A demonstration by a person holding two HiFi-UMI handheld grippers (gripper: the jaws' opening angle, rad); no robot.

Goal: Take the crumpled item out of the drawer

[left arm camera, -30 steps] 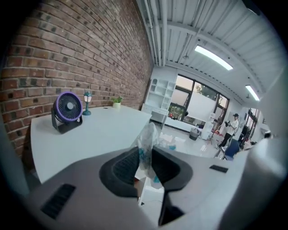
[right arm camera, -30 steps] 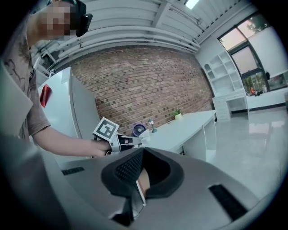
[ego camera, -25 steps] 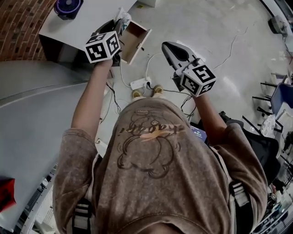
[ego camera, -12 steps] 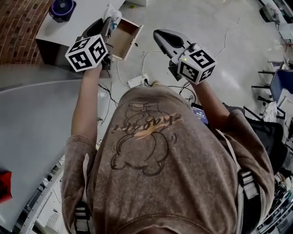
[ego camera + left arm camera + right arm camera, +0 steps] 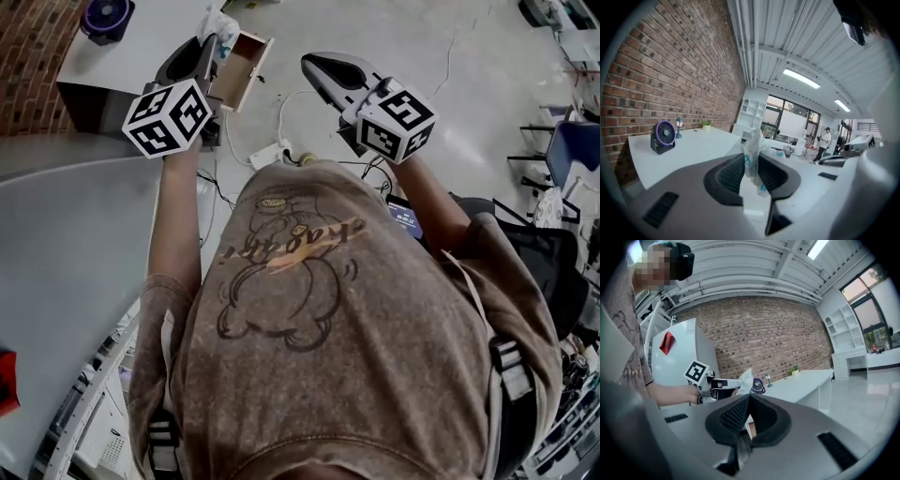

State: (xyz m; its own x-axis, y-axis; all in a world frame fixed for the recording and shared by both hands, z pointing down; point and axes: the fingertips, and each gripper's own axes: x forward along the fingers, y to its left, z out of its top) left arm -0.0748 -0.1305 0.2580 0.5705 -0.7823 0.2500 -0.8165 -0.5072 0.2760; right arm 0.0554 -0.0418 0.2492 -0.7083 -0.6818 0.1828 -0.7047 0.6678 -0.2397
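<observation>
Checking head view first: left gripper [image 5: 208,49] is raised at the far left, its jaws pinching the crumpled item [image 5: 221,22], a white wad that sits just left of the drawer [image 5: 240,71] and over the near edge of the desk [image 5: 141,52]. The drawer stands pulled out, and the part of its inside that shows looks bare. Right gripper [image 5: 317,66] hangs to the right of the drawer, apart from it, over the floor. A fan [image 5: 103,16] sits at the desk's far left corner. Left gripper view: the pads press on the lower part of the wad, which pokes up between them with the desk top and fan behind it; no drawer wall is seen around it. Right gripper view: its jaws are pressed together with nothing between them, and beyond them the left gripper shows with the wad at its tip, up in the air near the fan. Judgement: the removal looks essentially done, as the item is gripped and clear of the drawer. What is left, if anything, is setting it down, likely on the desk.
</observation>
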